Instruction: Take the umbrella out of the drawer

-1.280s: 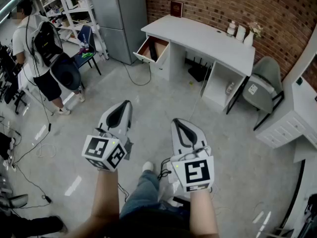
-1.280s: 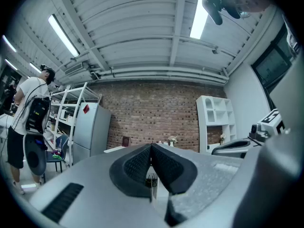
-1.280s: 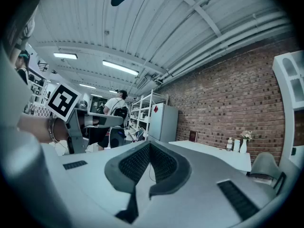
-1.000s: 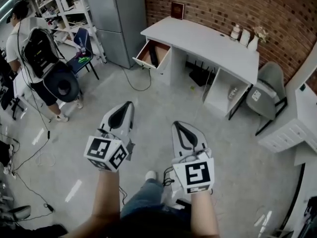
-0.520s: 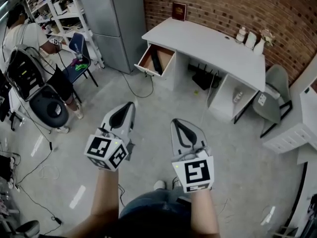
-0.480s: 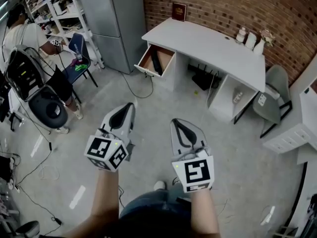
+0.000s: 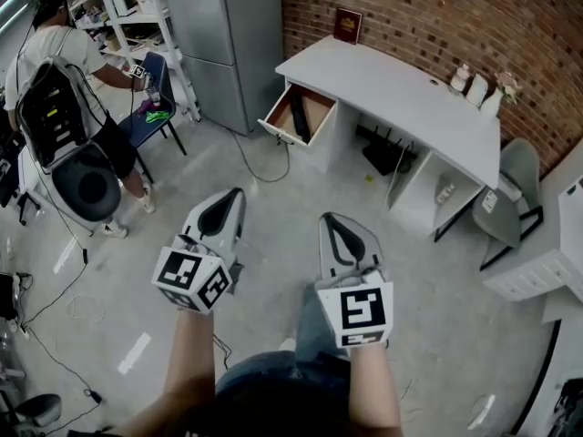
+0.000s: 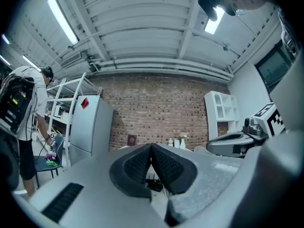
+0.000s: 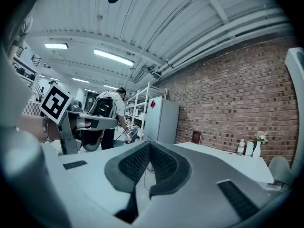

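Far left, a bystander (image 7: 53, 80) with a backpack, shifted about since a second ago and now leaning toward the blue chair (image 7: 150, 94); no bearing on the job. Just right of that, the tall grey refrigerator (image 7: 228, 35) against the brick wall. Below it, the left tool (image 7: 228, 206), held out level over bare floor (image 7: 273, 198), pads pressed together with nothing between them, posed just as in the earlier looks. Next along, the open drawer (image 7: 321, 107) at the table's left end: lower in the head view and a touch larger than a second ago, so plainly nearer, and easier to read inside. Lying lengthways on its wooden bottom, a dark, long shape, most likely the umbrella (image 7: 299, 118), still in there and untouched. Then the right tool (image 7: 333, 230), likewise closed and empty, level with its partner and well apart from the drawer. Further right, the white table (image 7: 410, 89) with small bottles (image 7: 474, 85) at its back edge, and a grey chair (image 7: 515, 194) beyond. For the task: approach under way, not finished. Drawer already pulled out, so no opening step needed. Left to do, by this reading: cross the remaining floor, spread one tool's pads, reach in along the dark shape and lift it clear of the drawer walls.
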A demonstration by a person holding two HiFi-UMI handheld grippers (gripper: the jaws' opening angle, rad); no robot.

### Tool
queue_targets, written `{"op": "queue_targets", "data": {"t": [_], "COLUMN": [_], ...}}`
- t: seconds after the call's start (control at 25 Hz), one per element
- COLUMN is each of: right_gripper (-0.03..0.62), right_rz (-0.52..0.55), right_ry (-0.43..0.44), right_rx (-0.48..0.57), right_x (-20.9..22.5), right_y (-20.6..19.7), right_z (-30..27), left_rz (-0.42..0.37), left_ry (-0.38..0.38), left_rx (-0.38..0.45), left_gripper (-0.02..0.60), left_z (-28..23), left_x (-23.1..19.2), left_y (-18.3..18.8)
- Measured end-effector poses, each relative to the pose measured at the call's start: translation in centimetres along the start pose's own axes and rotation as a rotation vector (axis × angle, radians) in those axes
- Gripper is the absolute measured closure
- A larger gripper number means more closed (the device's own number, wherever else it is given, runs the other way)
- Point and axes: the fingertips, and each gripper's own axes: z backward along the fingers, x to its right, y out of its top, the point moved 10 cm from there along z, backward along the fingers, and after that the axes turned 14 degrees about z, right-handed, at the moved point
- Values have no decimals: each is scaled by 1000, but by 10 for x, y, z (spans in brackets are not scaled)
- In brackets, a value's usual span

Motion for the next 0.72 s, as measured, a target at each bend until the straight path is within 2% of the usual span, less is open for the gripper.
{"op": "queue_targets", "data": {"t": [0.32, 0.72], "right_gripper": [602, 602], "right_rz": [-26, -75], "right_ry": [16, 23], "right_rx": [24, 36], "right_x": [39, 126], "right_y": [-22, -50], "right_z": [-43, -141], "left_rz": [-34, -56], "left_ry": [14, 51], "left_rx": [-3, -26], "left_gripper": [584, 584], "left_z": [-57, -182], "left_x": [-8, -38], "left_y": [-4, 1]}}
